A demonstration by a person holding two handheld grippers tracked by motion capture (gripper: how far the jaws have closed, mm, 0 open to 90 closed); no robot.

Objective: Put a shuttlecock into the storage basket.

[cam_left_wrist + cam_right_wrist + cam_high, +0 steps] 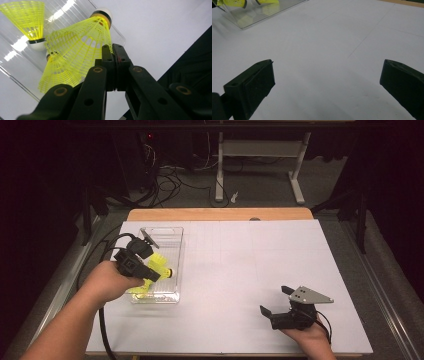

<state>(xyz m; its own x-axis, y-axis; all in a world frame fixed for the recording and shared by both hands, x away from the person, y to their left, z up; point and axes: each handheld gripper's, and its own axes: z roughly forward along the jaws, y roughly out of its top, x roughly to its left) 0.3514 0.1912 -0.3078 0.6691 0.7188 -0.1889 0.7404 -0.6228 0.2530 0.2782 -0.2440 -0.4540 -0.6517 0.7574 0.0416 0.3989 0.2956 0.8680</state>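
The left gripper point(152, 275) has its jaws pinched tight on the skirt edge of a yellow shuttlecock point(80, 47), held over the clear plastic tray point(177, 265) at the table's left. The shuttlecock's long axis runs across the tray, its white cork tip point(172, 272) pointing toward the table's middle. The right gripper point(277, 302) rests on the white table point(250, 265) with jaws wide apart, holding nothing.

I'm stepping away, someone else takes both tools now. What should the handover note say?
Left tool: shut on the skirt edge of a yellow shuttlecock, held over the clear tray.
Right tool: open, holding nothing, over the white table at the near right.
Other yellow shuttlecocks lie in the tray.
Done: one shuttlecock gripped.
Left: whether it goes into or comes out of the tray isn't clear.
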